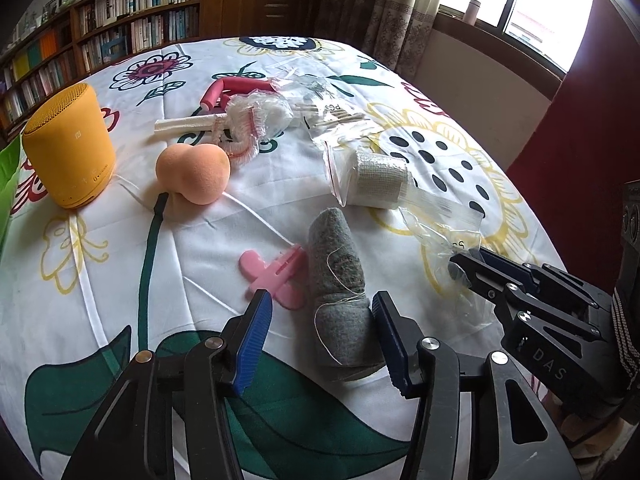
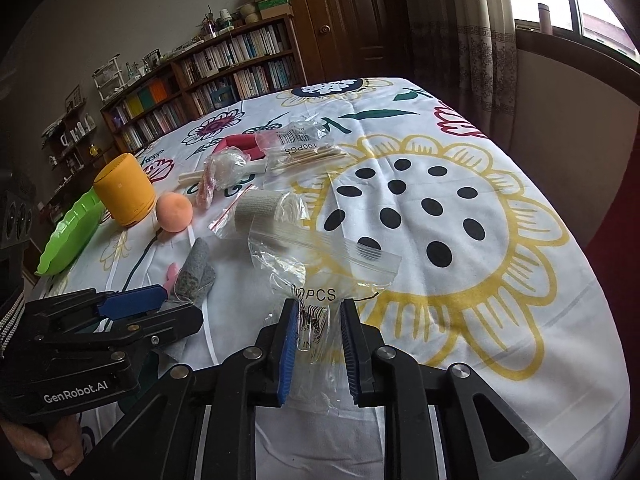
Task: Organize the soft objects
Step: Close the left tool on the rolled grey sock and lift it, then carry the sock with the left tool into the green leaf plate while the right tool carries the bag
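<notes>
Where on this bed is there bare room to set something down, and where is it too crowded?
Free: the big yellow flower print right of the bandage roll, and the green leaf print below the yellow speaker. Crowded: the middle strip from the red foam roller through the swab bags to the grey felt roll, where both tongs work.

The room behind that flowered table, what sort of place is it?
Most likely a home, perhaps a study or living room. Long bookshelves packed with books line the wall, a wooden door stands beside them, and patterned curtains hang by the window.
</notes>
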